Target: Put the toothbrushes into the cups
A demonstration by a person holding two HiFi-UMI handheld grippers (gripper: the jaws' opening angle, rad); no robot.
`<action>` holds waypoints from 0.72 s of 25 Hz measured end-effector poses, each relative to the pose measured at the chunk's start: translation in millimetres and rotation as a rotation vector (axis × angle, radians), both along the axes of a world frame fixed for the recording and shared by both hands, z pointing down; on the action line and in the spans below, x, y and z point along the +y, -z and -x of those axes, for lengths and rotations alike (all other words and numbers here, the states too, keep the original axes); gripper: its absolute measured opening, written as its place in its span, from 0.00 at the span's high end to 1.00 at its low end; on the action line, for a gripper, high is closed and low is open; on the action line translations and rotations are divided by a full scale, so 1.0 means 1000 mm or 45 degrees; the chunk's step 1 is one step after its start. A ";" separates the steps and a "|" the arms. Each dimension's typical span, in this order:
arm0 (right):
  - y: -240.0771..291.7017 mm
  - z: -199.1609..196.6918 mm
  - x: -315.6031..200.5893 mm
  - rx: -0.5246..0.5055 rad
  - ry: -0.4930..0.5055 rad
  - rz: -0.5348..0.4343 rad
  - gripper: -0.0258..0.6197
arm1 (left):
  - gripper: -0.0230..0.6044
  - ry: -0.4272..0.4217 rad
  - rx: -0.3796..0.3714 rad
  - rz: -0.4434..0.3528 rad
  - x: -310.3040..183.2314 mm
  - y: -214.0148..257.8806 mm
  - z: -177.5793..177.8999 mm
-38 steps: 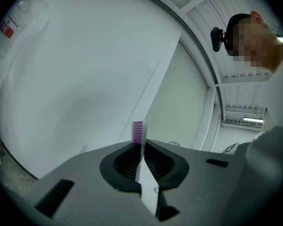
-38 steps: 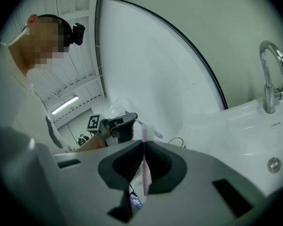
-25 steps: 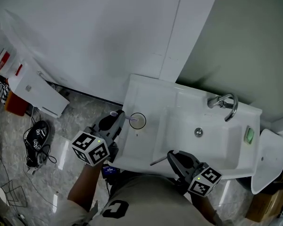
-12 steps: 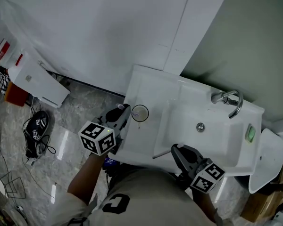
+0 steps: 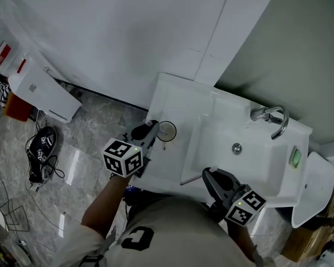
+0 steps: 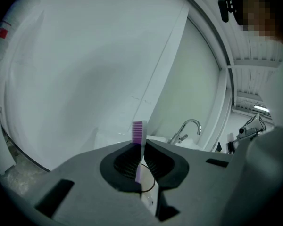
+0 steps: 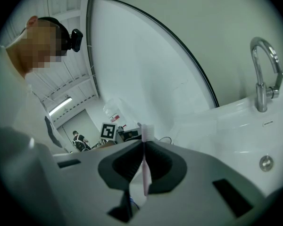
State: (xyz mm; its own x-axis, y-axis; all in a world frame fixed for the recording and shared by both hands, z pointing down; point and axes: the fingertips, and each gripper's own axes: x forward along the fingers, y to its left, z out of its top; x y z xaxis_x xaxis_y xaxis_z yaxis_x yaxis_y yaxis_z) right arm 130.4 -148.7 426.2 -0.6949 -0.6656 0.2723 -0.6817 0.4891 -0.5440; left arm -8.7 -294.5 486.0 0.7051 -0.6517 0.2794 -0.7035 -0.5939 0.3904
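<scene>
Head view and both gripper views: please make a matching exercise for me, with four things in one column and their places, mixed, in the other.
1 purple toothbrush
2 pink toothbrush
3 cup
4 tap

A at the sink's back edge
B in the right tongs
C on the sink's left ledge
D in the left tongs

Pairs: 1-D, 2-B, 3-C, 4-A

White wall panels (image 5: 117, 32) stand behind a white sink (image 5: 178, 102) with a chrome tap (image 5: 270, 117); below is a grey marbled floor (image 5: 89, 132).
</scene>
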 end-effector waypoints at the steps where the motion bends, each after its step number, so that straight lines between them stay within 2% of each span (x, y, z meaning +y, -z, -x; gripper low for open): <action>1: 0.000 0.000 0.000 0.001 -0.002 0.002 0.92 | 0.91 -0.001 -0.003 0.005 -0.001 -0.003 -0.001; 18: -0.005 -0.004 -0.004 -0.010 -0.033 0.026 0.92 | 0.91 0.015 0.018 0.093 -0.006 -0.041 -0.007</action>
